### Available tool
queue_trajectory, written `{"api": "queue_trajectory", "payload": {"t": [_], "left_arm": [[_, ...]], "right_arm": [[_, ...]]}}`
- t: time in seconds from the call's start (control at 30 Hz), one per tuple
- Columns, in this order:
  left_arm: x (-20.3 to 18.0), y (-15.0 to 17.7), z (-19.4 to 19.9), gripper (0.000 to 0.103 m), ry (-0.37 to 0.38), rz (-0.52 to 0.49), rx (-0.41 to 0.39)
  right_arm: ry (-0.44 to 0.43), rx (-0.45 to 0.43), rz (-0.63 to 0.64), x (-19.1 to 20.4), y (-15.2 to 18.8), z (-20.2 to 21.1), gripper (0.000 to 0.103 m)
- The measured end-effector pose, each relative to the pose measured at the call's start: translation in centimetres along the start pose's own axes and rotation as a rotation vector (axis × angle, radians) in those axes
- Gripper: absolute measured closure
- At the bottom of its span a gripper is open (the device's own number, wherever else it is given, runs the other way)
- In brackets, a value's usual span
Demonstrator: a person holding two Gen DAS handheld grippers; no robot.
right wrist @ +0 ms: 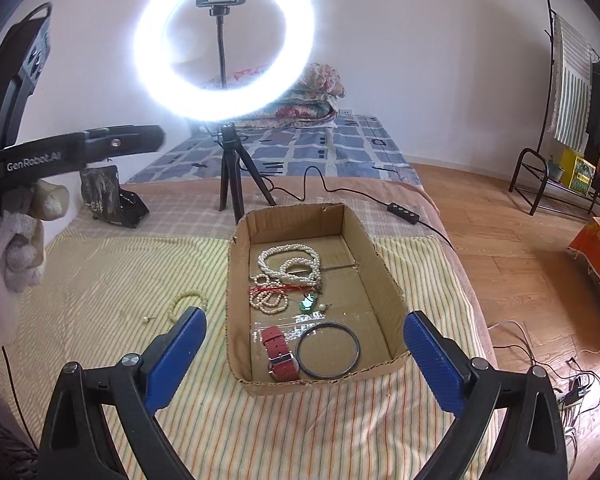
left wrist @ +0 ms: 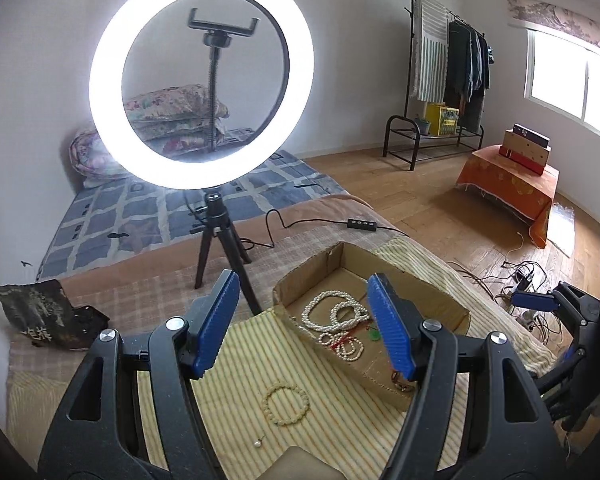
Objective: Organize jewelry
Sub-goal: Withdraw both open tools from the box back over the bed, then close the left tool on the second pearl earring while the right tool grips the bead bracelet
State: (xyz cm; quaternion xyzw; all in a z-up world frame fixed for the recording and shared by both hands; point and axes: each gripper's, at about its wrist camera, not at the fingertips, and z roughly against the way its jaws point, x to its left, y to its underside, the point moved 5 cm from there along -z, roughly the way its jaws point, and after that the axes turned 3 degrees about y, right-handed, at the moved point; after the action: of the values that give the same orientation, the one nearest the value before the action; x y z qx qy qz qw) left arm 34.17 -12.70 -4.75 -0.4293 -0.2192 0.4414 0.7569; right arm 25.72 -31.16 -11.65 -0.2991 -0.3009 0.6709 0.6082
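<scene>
The cream bead bracelet (left wrist: 286, 405) lies flat on the striped bed cover (left wrist: 236, 360), just left of the cardboard box (left wrist: 440, 300). The left claw (left wrist: 304, 324) hovers above it, spread and empty, nearer than the right claw (right wrist: 306, 360), also spread.

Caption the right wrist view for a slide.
Open right gripper faces a cardboard box of pearls, red watch and bangle.

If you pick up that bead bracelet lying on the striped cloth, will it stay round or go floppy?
The bead bracelet would probably sag, since it looks like separate small beads on a string. It seems light. The smooth round beads might slip between the open left gripper fingers. Off the striped cloth, it likely won't roll far.
</scene>
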Motion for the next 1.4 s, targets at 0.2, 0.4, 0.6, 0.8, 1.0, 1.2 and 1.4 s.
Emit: {"api": "queue_trajectory", "payload": {"t": [0.2, 0.4, 0.6, 0.8, 1.0, 1.2, 1.4], "left_arm": [[4.1, 1.5, 3.3, 0.034, -0.051, 0.03, 0.005], [6.8, 4.3, 5.1, 0.034, -0.078, 0.047, 0.025], [8.4, 7.3, 6.1, 0.034, -0.057, 0.03, 0.052], [9.1, 10.7, 5.7, 0.034, -0.021, 0.029, 0.095], [8.2, 14.3, 3.9, 0.035, 0.056, 0.006, 0.144], [6.6, 17.1, 1.2, 0.047, 0.131, -0.016, 0.21], [5.4, 18.5, -1.2, 0.062, 0.201, -0.029, 0.253]], "right_arm": [[-0.016, -0.007, -0.008, 1.1, 0.3, 1.0, 0.003], [-0.044, -0.005, -0.005, 3.1, 0.7, 1.7, 0.003], [-0.09, 0.041, -0.046, 4.9, 0.8, 1.1, 0.012], [-0.118, 0.112, -0.103, 7.4, 1.7, -1.0, 0.029], [-0.125, 0.19, -0.153, 9.7, 2.7, -4.5, 0.05], [-0.12, 0.235, -0.161, 11.7, 3.0, -7.8, 0.061], [-0.124, 0.28, -0.191, 12.9, 3.1, -11.1, 0.068]]}}
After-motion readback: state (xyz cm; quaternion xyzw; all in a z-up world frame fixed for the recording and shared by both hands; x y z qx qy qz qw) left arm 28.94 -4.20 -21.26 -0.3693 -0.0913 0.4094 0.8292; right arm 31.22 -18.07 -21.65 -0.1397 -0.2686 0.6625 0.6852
